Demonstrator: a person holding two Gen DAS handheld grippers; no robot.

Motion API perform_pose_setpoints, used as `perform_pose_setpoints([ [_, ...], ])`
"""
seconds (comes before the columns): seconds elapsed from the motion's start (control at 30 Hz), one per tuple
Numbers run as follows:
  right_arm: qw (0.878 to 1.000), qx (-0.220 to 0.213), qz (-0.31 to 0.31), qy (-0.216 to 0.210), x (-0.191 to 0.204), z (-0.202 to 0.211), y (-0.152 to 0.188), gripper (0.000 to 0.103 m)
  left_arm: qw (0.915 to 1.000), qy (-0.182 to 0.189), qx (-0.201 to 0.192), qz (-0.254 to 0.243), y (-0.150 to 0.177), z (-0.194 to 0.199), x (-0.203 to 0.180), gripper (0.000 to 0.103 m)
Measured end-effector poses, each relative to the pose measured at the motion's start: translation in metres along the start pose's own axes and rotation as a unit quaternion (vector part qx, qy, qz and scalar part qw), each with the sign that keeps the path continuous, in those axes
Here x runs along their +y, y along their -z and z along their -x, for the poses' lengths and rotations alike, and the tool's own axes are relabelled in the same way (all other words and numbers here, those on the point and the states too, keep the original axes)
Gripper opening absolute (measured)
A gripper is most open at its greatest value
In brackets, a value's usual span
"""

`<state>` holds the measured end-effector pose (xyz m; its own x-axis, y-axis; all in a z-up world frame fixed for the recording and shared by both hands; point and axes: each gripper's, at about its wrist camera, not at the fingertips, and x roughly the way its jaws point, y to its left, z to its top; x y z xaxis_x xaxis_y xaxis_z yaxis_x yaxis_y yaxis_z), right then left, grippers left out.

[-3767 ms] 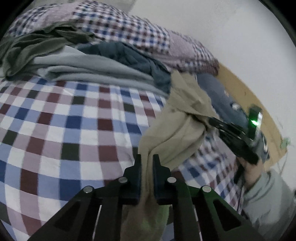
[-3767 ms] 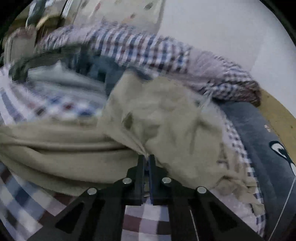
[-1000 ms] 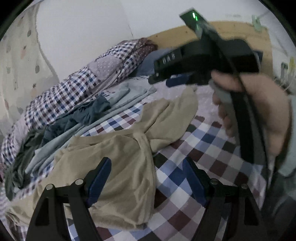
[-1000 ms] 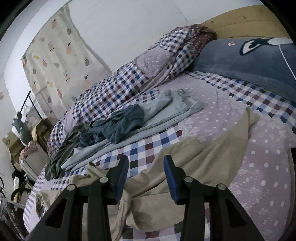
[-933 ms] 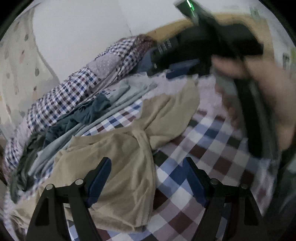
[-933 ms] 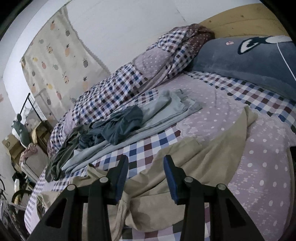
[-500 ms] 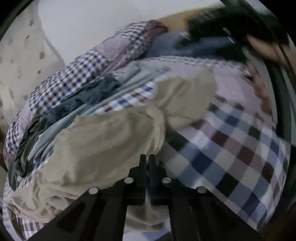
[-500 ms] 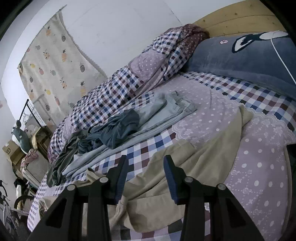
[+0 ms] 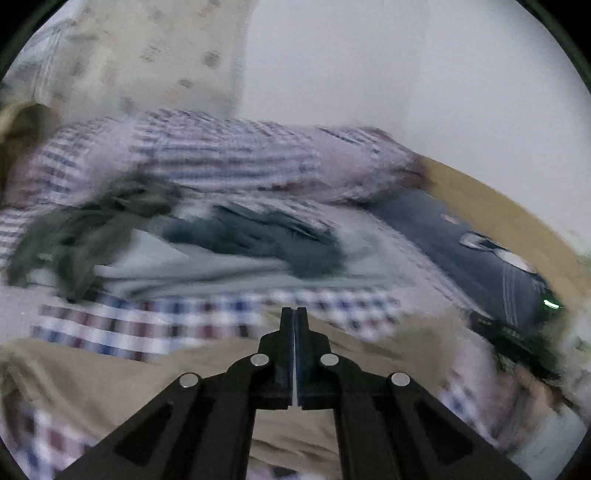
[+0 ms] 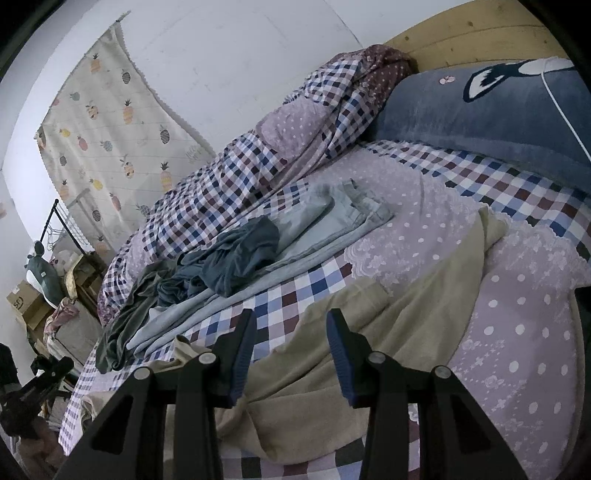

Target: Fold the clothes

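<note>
A beige garment (image 10: 406,332) lies spread and rumpled across the checked bed sheet (image 10: 317,280). My right gripper (image 10: 291,332) hovers open just above its near part, with nothing between the blue pads. In the blurred left wrist view my left gripper (image 9: 294,314) is shut, its tips meeting the upper edge of the beige garment (image 9: 110,380), which runs under the fingers to both sides. The right gripper (image 9: 491,326) shows there at the right, a hand behind it.
A pile lies at the back of the bed: a dark teal garment (image 10: 236,258), pale grey trousers (image 10: 332,221) and a dark green garment (image 10: 125,321). Behind it is a rolled checked quilt (image 10: 258,166). A blue pillow (image 10: 480,118) leans on the wooden headboard (image 10: 461,33).
My left gripper, open a second ago, closed at the beige garment's edge and has since swung left, blurring its view. The right gripper stays open and has hardly moved.
</note>
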<state>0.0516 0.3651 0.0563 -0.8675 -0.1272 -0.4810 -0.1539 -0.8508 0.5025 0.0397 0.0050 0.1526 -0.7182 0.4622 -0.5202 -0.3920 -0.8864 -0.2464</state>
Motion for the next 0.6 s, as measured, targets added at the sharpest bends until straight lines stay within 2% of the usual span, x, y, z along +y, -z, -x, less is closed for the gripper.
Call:
perform_pose_setpoints([
  [0.07, 1.000, 0.002, 0.001, 0.001, 0.001, -0.003, 0.001, 0.043, 0.9989, 0.010, 0.013, -0.043, 0.010, -0.007, -0.027, 0.004],
  [0.1, 1.000, 0.003, 0.001, -0.001, 0.003, -0.004, 0.001, 0.043, 0.9974, 0.019, 0.023, -0.065, 0.016, -0.012, -0.043, 0.015],
  [0.13, 1.000, 0.003, 0.003, -0.002, 0.004, -0.004, 0.002, 0.043, 0.9949, 0.027, 0.034, -0.091, 0.023, -0.018, -0.060, 0.034],
  [0.17, 1.000, 0.004, 0.006, -0.003, 0.005, -0.005, 0.002, 0.043, 0.9908, 0.030, 0.046, -0.124, 0.032, -0.024, -0.081, 0.046],
  [0.2, 1.000, 0.004, 0.008, -0.004, 0.006, -0.005, 0.002, 0.043, 0.9861, 0.029, 0.051, -0.156, 0.040, -0.029, -0.100, 0.064],
  [0.27, 1.000, 0.004, 0.010, -0.004, 0.006, -0.004, 0.002, 0.043, 0.9741, 0.024, 0.061, -0.216, 0.056, -0.037, -0.135, 0.067],
  [0.37, 1.000, 0.003, 0.002, -0.008, 0.001, -0.001, 0.000, 0.043, 0.9588, 0.005, 0.082, -0.272, 0.071, -0.052, -0.168, 0.070],
  [0.6, 0.999, -0.010, -0.030, -0.018, -0.013, 0.010, -0.007, 0.043, 0.9515, -0.028, 0.137, -0.274, 0.081, -0.097, -0.171, 0.070],
])
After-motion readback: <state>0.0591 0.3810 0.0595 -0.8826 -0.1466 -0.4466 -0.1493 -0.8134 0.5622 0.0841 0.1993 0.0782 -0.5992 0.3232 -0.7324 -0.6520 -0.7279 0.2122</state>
